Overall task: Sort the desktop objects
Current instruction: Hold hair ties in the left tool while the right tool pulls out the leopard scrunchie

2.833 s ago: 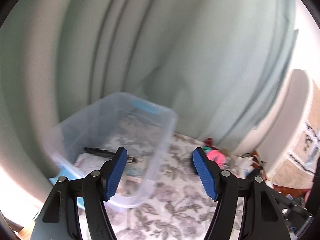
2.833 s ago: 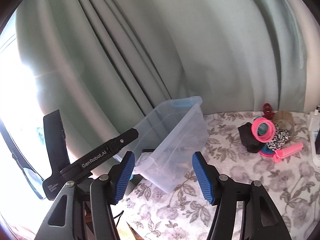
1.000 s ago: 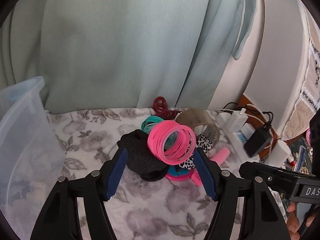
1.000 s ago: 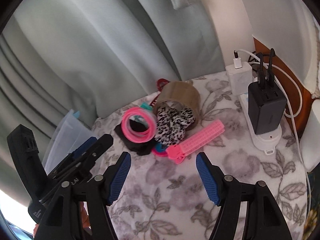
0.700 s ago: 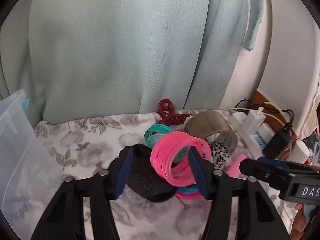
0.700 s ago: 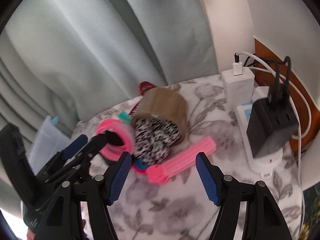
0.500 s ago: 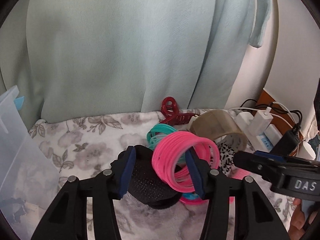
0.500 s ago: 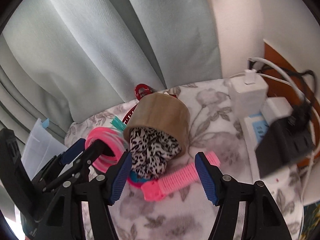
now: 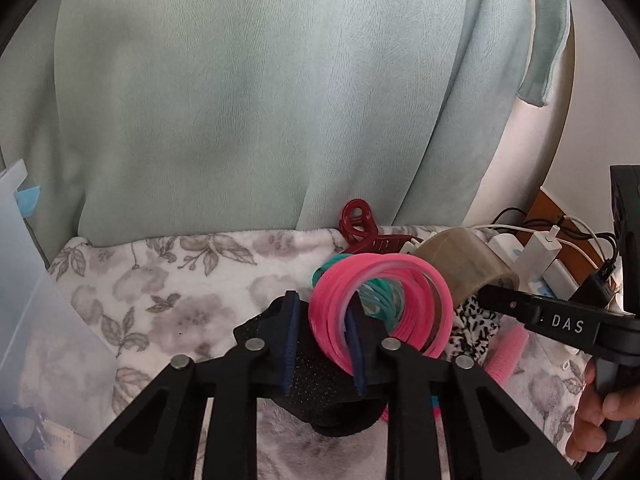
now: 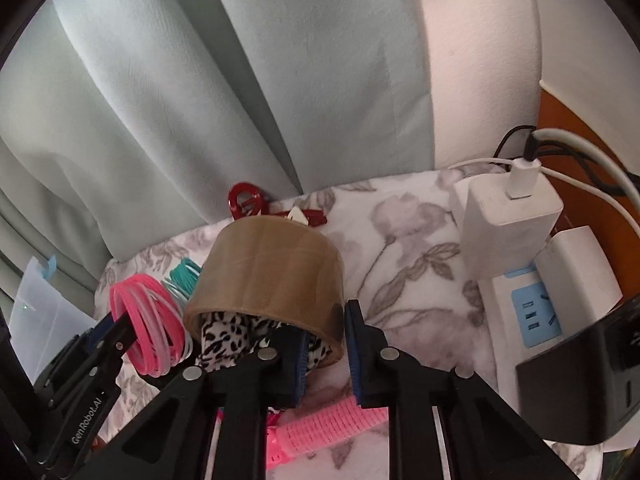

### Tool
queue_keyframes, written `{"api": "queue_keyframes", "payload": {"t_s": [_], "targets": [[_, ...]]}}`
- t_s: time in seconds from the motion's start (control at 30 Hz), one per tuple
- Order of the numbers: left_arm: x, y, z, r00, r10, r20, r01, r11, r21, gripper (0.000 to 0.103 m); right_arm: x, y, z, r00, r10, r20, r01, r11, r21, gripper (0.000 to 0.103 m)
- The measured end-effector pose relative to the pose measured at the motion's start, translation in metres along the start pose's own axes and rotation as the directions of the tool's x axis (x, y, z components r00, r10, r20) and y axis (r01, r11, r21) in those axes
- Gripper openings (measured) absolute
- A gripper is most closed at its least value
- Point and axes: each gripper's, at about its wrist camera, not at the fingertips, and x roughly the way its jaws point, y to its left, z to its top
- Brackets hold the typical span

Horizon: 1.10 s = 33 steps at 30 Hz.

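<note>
A pile of small things lies on the floral cloth. My left gripper (image 9: 322,350) is nearly closed over a black mesh item (image 9: 320,384), its right finger pushed through a bunch of pink coil hair ties (image 9: 384,304); whether it grips is unclear. My right gripper (image 10: 325,354) is closing on the rim of a brown tape roll (image 10: 268,276), one finger inside it against a leopard-print scrunchie (image 10: 232,334). The pink coil hair ties (image 10: 150,320), teal coil ties (image 10: 184,276), a red claw clip (image 10: 248,200) and a pink hair roller (image 10: 328,424) show around it.
A clear plastic bin (image 9: 28,312) stands at the left. A white power strip (image 10: 532,304) with chargers and cables lies at the right, against a wooden edge. A pale green curtain (image 9: 260,100) hangs close behind the pile.
Both grippers moved from the bin to the pile and narrowed from wide open. The left closed over the black item and pink ties; the right closed in on the tape roll.
</note>
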Motion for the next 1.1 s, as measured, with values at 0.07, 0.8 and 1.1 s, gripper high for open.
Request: {"api": "queue_keyframes", "payload": {"t_s": [0.07, 0.8, 1.1], "targets": [[-0.002, 0.000, 0.001, 1.000, 0.002, 0.008, -0.002, 1.000, 0.005, 0.016, -0.003, 0.001, 0.000, 1.000, -0.001, 0.014, 0.002, 1.000, -0.002, 0.018], [-0.096, 0.000, -0.009, 0.992, -0.067, 0.104, 0.063, 0.997, 0.041, 0.013, -0.104, 0.013, -0.052, 0.991, 0.094, 0.097, -0.089, 0.995, -0.048, 0.018], [-0.095, -0.004, -0.047, 0.997, -0.071, -0.026, 0.072, 0.995, 0.073, 0.013, -0.104, 0.017, -0.097, 0.996, 0.088, -0.013, -0.089, 0.995, -0.050, 0.018]]}}
